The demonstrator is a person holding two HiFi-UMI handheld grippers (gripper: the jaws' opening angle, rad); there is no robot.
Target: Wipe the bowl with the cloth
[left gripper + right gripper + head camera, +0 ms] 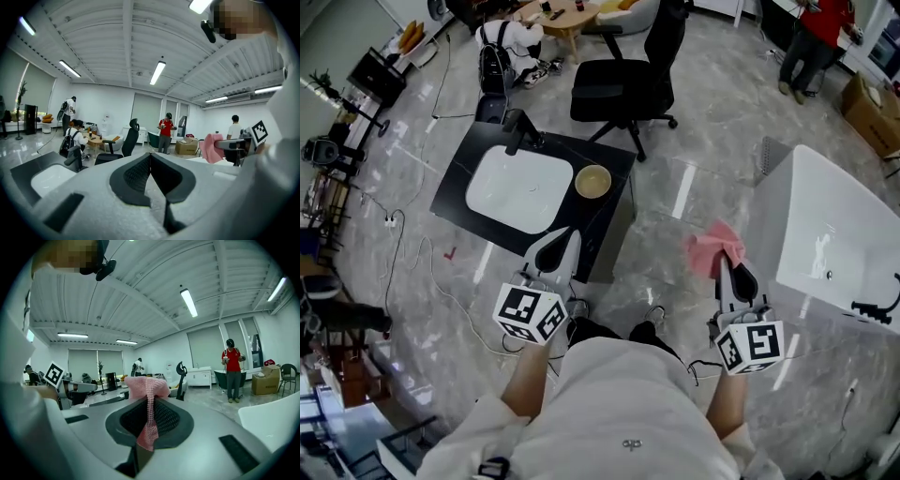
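Note:
A small tan bowl (pixel 592 181) stands on the black counter (pixel 467 156), just right of the white sink basin (pixel 518 187). My left gripper (pixel 559 244) is shut and empty, held near the counter's front edge, short of the bowl. My right gripper (pixel 729 263) is off to the right over the floor, shut on a pink cloth (pixel 715 247). In the right gripper view the pink cloth (pixel 146 394) is pinched between the jaws and bunches above them. The left gripper view shows its jaws (pixel 150 157) closed together, with the pink cloth (pixel 212 146) at right.
A black faucet (pixel 521 129) stands at the counter's back. A black office chair (pixel 633 84) is beyond the counter. A white bathtub-like unit (pixel 830 234) lies to the right. Cables trail over the grey floor (pixel 422 253) at left. A person in red (pixel 811 37) stands far back right.

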